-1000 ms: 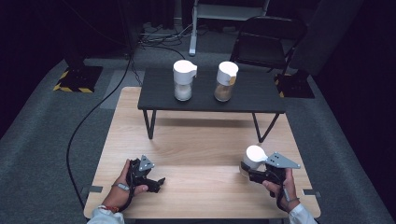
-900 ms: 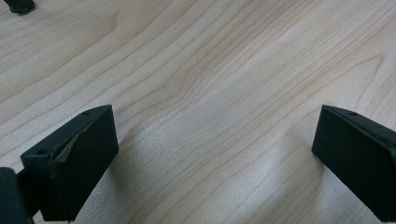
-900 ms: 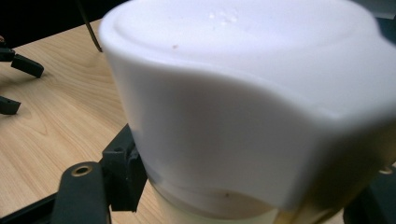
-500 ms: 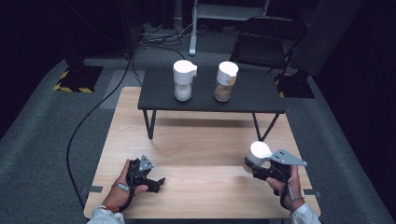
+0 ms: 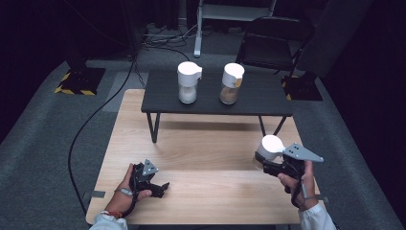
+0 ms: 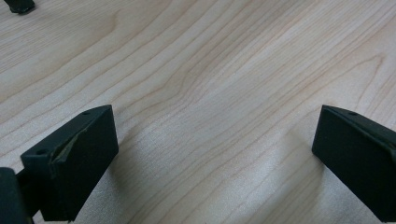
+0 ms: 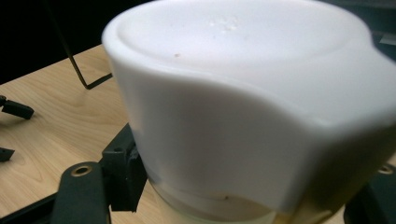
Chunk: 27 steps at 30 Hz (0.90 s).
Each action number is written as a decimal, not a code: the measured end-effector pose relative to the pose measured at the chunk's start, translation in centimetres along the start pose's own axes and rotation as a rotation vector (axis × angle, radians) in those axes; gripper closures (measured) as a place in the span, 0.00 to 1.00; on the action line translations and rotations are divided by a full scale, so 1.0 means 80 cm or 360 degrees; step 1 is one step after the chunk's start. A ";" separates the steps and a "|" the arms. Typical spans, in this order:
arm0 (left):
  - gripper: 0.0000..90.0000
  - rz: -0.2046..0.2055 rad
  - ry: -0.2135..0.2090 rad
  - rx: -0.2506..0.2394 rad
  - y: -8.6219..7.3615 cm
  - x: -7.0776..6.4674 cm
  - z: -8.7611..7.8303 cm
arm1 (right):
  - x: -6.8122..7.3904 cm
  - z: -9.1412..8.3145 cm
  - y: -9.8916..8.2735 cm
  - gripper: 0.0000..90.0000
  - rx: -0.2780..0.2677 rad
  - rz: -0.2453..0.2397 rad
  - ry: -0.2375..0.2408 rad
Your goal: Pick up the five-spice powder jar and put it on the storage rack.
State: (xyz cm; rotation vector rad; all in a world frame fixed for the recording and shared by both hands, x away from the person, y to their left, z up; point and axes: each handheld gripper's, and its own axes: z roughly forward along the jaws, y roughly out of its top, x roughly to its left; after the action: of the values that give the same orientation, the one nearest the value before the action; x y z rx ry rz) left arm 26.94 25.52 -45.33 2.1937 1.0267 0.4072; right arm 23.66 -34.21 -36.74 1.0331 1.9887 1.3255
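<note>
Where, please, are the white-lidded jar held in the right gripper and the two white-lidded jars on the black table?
Held white-lidded jar [image 5: 271, 144]: high view, on its lid.
Left jar on the black table [image 5: 187, 88]: high view, on its body.
Right jar on the black table [image 5: 230, 90]: high view, on its body.

A light wooden table [image 5: 201, 148] stood on grey carpet [image 5: 52, 143]. At its far edge stood a low black table [image 5: 261, 98], carrying two white-capped jars [image 5: 187, 82], side by side.

Dark studio, cable-strewn floor [image 5: 95, 115], hazard-taped stand [image 5: 76, 79]
</note>
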 end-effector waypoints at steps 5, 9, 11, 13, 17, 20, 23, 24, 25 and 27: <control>0.00 0.0000 0.0000 0.0000 0.000 0.000 0.000 | 0.001 -0.002 0.014 0.32 0.0007 0.0002 -0.0011; 0.00 -0.0003 -0.0001 -0.0001 0.000 0.000 0.000 | 0.002 -0.004 0.033 0.32 0.0018 -0.0009 -0.0046; 0.00 0.0000 0.0000 0.0000 0.000 0.000 0.000 | 0.002 -0.006 0.039 0.32 0.0012 -0.0003 -0.0058; 0.00 -0.0003 -0.0001 -0.0001 0.000 0.000 0.000 | 0.001 -0.008 0.044 0.33 0.0007 -0.0014 -0.0070; 0.00 -0.0001 0.0000 0.0000 0.000 0.000 0.000 | -0.001 -0.009 0.055 0.32 0.0008 -0.0008 -0.0081; 0.00 0.0000 0.0000 -0.0001 0.000 0.000 0.000 | -0.001 -0.009 0.060 0.33 0.0010 -0.0010 -0.0090; 0.00 -0.0003 -0.0001 -0.0001 0.000 0.000 0.000 | -0.002 -0.009 0.073 0.32 0.0013 -0.0012 -0.0102; 0.00 0.0000 0.0000 0.0000 0.000 0.000 0.000 | -0.002 -0.008 0.076 0.33 0.0017 -0.0013 -0.0106; 0.00 -0.0001 0.0000 -0.0001 0.000 0.000 0.000 | -0.002 -0.008 0.080 0.32 0.0018 -0.0017 -0.0112; 0.00 0.0000 0.0000 -0.0001 0.000 0.000 0.000 | -0.002 -0.008 0.088 0.33 0.0021 -0.0018 -0.0124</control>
State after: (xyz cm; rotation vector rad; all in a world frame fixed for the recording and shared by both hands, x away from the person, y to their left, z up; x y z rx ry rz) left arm 26.93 25.52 -45.34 2.1932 1.0269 0.4073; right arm 25.41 -33.10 -30.01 1.0621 1.9456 1.2488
